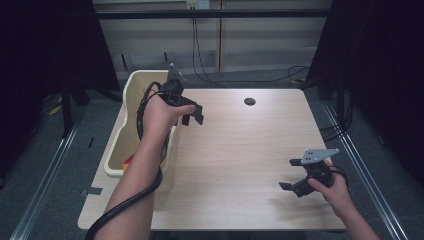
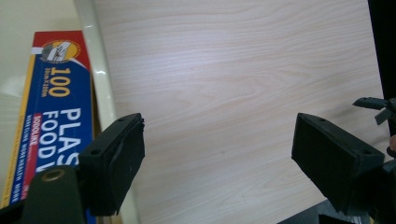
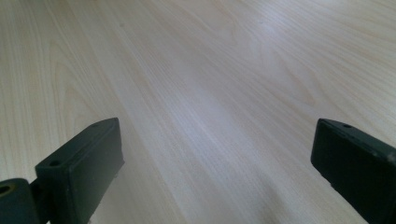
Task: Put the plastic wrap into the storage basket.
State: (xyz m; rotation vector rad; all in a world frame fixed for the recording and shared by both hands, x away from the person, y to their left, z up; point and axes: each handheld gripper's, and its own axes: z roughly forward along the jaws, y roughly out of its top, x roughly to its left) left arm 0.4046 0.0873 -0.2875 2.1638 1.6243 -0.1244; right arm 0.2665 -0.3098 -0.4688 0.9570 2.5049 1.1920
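Note:
My left gripper (image 1: 192, 119) hovers over the right rim of a cream plastic bin (image 1: 131, 95) at the table's left side. In the left gripper view its jaws (image 2: 219, 140) stand wide apart with only bare wood between them. A blue and red box of plastic food bags (image 2: 51, 116) lies inside the bin, just left of the rim (image 2: 100, 79); its red and yellow corner (image 1: 128, 162) peeks out in the high view. My right gripper (image 1: 290, 174) rests low near the table's front right, open, nothing between its jaws (image 3: 215, 154).
The light wooden table (image 1: 240, 145) has a small dark round hole (image 1: 249, 101) near its far edge. Black cables (image 1: 210, 75) run along the floor behind the table. Dark curtains hang on both sides.

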